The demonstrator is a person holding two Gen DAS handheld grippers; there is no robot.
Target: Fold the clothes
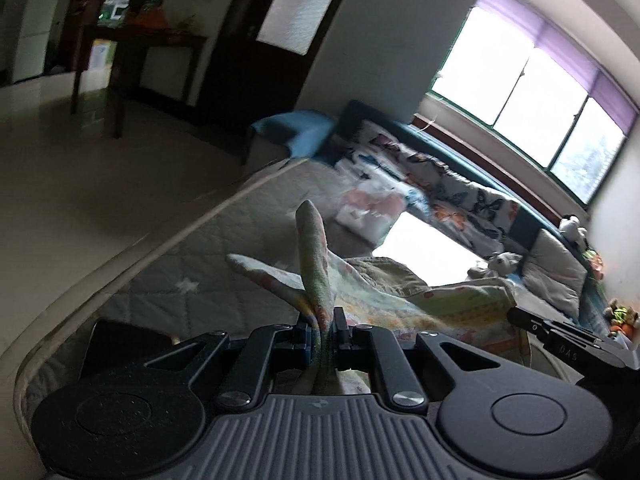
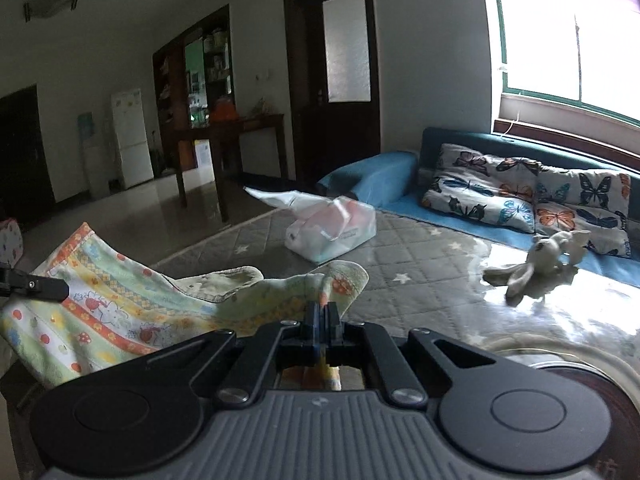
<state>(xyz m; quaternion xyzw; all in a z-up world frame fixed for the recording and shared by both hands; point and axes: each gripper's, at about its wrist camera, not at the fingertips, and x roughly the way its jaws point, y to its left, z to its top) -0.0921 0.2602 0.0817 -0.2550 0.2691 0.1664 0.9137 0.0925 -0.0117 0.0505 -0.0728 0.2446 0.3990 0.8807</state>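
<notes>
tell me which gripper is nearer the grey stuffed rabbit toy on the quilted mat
Right. The right gripper has the grey stuffed rabbit toy just ahead, to its right. From the left gripper, the toy lies farther off, beyond the colourful printed baby garment both grippers pinch.

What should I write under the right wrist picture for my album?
Right gripper pinching a colourful printed cloth above the quilted mat, toy bunny nearby.

A home living room. At the right of the frame a blue sofa (image 2: 460,140) with butterfly-print cushions (image 2: 480,184) sits under a bright window (image 2: 560,40). A white fridge (image 2: 130,136) and a dark wooden shelf unit (image 2: 196,76) stand at centre left, a panelled door (image 2: 336,72) at upper centre, and a soft toy (image 2: 536,260) lies on a quilted, star-patterned mat (image 2: 420,248).
</notes>
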